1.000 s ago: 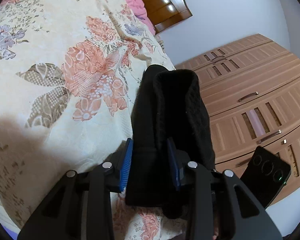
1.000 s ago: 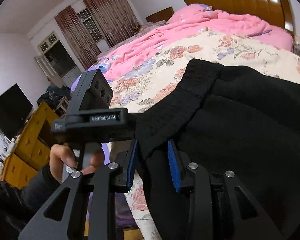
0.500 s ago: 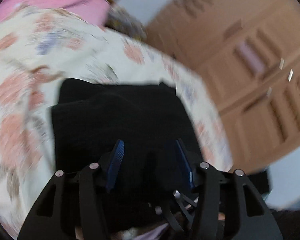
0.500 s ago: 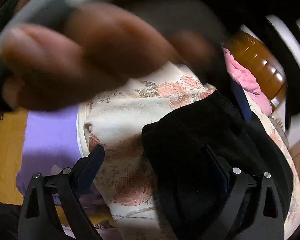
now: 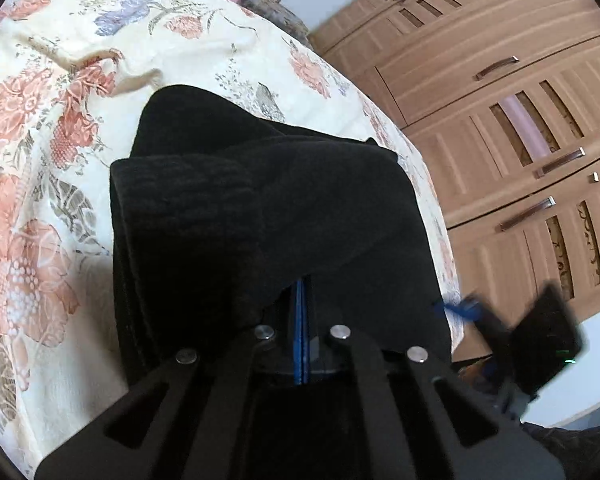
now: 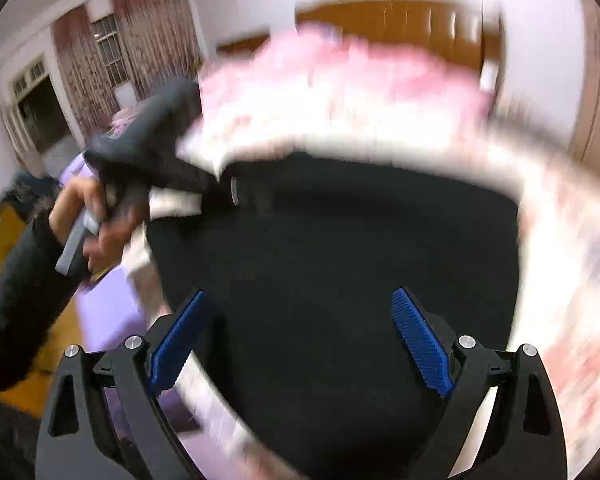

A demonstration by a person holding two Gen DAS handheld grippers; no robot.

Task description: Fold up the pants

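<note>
The black pants [image 5: 260, 208] lie bunched and folded on the floral bedspread [image 5: 32, 184]. In the left wrist view, my left gripper [image 5: 302, 292] is shut, its blue pads pressed together under a fold of the pants that drapes over the fingertips. I cannot tell whether cloth is pinched between the pads. In the blurred right wrist view, my right gripper [image 6: 296, 340] is open wide and empty above the pants [image 6: 340, 280]. The other hand-held gripper [image 6: 148, 152] shows at the left there.
A wooden wardrobe [image 5: 500, 120] stands to the right of the bed. A pink quilt [image 6: 340, 76] and wooden headboard [image 6: 380, 12] lie at the far end. The bed edge, a purple sheet [image 6: 108, 312] and wood floor are at the left.
My right gripper let go of the pants and opened wide. My left gripper opened briefly, then closed fully. The pants went from held up to lying folded on the bed.
</note>
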